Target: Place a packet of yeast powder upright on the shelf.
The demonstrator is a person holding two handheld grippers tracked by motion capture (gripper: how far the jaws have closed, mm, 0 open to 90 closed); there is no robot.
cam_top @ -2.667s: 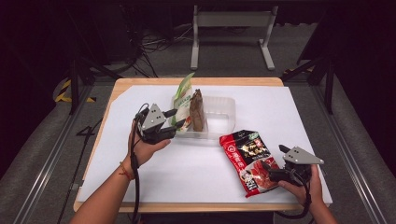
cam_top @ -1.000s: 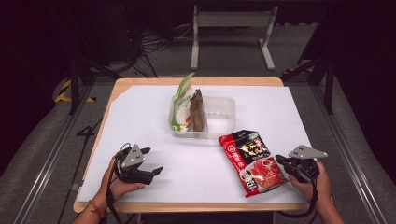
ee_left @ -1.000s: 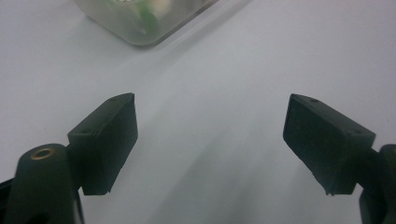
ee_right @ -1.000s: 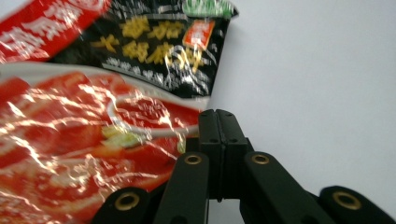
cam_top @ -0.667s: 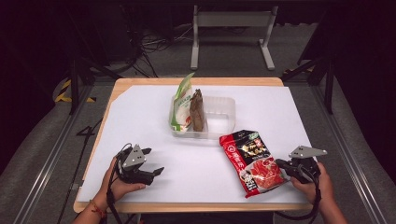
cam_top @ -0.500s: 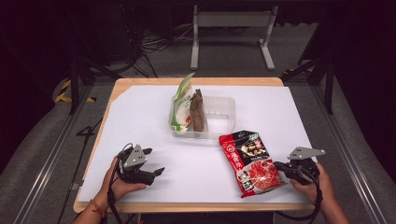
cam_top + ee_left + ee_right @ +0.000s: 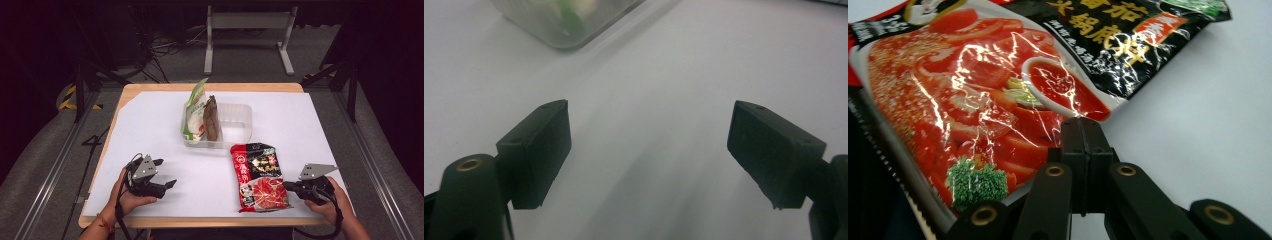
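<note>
Hotpot-base pouch lies flat near the table's near right edge, just this side of the clear plastic tub where two packets already stand upright. Your right gripper has its jaws pressed together at the pouch's right edge; in the right gripper view you cannot tell whether film is pinched. Your left gripper rests near left, jaws apart and empty, leaving room for the pouch.

A clear plastic tray is set at the middle of the white-covered tabletop. A green-and-white packet and a brown packet are stood upright at its left end.
</note>
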